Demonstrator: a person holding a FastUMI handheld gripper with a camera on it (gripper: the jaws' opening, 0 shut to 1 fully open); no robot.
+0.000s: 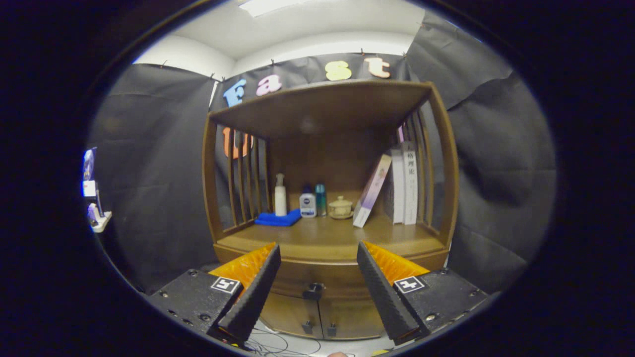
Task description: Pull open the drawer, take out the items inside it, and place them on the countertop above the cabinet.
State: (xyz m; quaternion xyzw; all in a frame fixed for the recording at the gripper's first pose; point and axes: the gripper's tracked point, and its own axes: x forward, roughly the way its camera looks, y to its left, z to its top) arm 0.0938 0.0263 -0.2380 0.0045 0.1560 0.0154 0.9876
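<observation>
Gripper view: the hand-held gripper (pixel 318 270) is spread wide and holds nothing, its 2 fingers framing the drawer (pixel 317 278) just beneath the worktop (pixel 322 238) of the wooden cabinet (pixel 327 198). The drawer looks closed, its small dark knob (pixel 314 290) centred between the fingers and beyond them. To do this well, I would drive straight at the knob, close on it squarely, then pull level. The drawer front faces the camera, its long axis running side to side.
</observation>
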